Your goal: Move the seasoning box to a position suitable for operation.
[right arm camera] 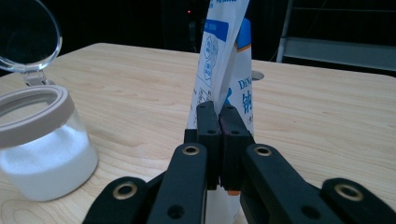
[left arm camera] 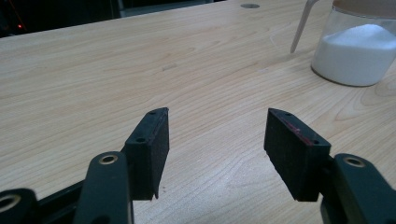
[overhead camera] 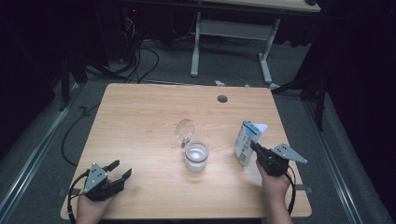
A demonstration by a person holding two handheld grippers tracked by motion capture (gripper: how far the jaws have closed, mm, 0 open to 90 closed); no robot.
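Over at about seven o'clock on the tabletop (overhead camera: 140, 107), the left gripper (overhead camera: 120, 170) rests low near the front edge with its jaws spread wide and nothing between them, pointed loosely toward the middle. At the centre stands a clear jar (overhead camera: 196, 157) with a beige rim, its hinged lid (overhead camera: 185, 130) flipped up and back toward eleven o'clock of the jar; white powder already lies in the lower part of it, mounded a little. To the jar's three o'clock, near but apart from it, a white and blue pouch (overhead camera: 246, 142) stands upright on the tabletop, and the right gripper (overhead camera: 254, 147) has its jaws pressed together on the pouch's side edge. I'd judge the pouring is mostly done: the jar holds its powder and the pouch is set back upright. What looks left is letting go of the pouch and swinging the lid shut, likely work for the free left gripper.
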